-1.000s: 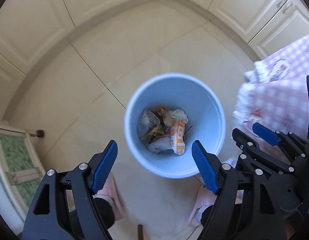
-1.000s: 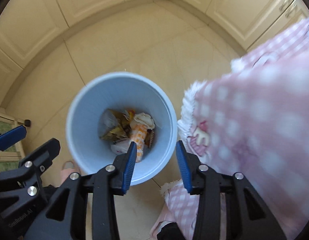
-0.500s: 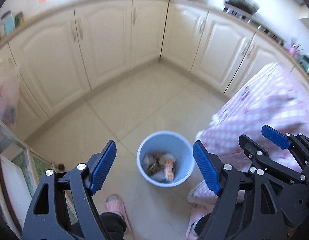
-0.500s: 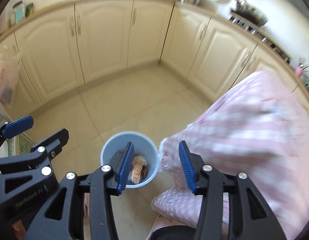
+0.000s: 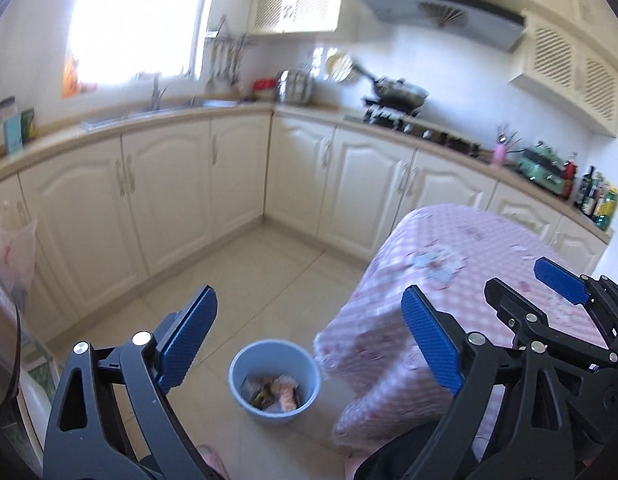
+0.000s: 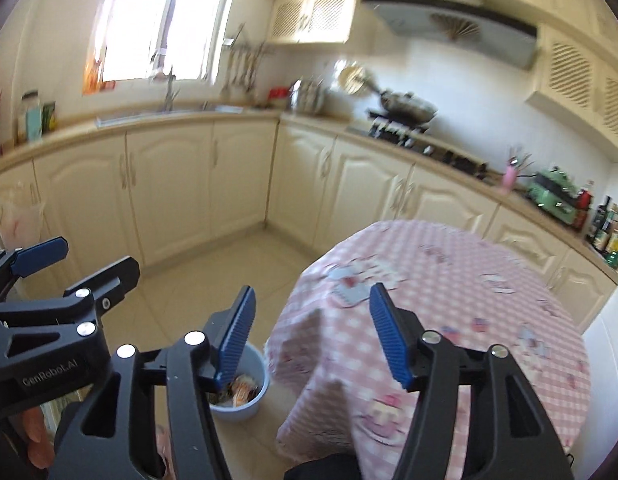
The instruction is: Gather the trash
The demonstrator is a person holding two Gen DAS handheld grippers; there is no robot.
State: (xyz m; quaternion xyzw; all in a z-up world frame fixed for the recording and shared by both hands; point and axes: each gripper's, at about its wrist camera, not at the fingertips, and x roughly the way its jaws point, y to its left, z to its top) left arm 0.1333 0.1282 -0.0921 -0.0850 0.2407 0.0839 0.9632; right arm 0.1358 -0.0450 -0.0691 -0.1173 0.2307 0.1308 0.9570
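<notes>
A light blue bin (image 5: 275,380) stands on the tiled floor, holding several crumpled wrappers (image 5: 275,394). It also shows in the right wrist view (image 6: 245,396), partly behind a finger. My left gripper (image 5: 309,340) is open and empty, high above the bin. My right gripper (image 6: 309,332) is open and empty, raised over the edge of the round table with a pink checked cloth (image 6: 449,300). A few flat paper pieces (image 6: 351,282) lie on the cloth, blurred.
Cream kitchen cabinets (image 5: 169,200) run along the far walls with a sink, stove and pan (image 5: 397,94) on the counter. Bottles (image 5: 597,200) stand at the right end. The table (image 5: 449,280) is right of the bin. A plastic bag (image 5: 11,248) hangs at left.
Both grippers have risen and tilted up from looking straight down into the bin to looking across the kitchen. The bin now appears small and far below. Both stay open and empty.
</notes>
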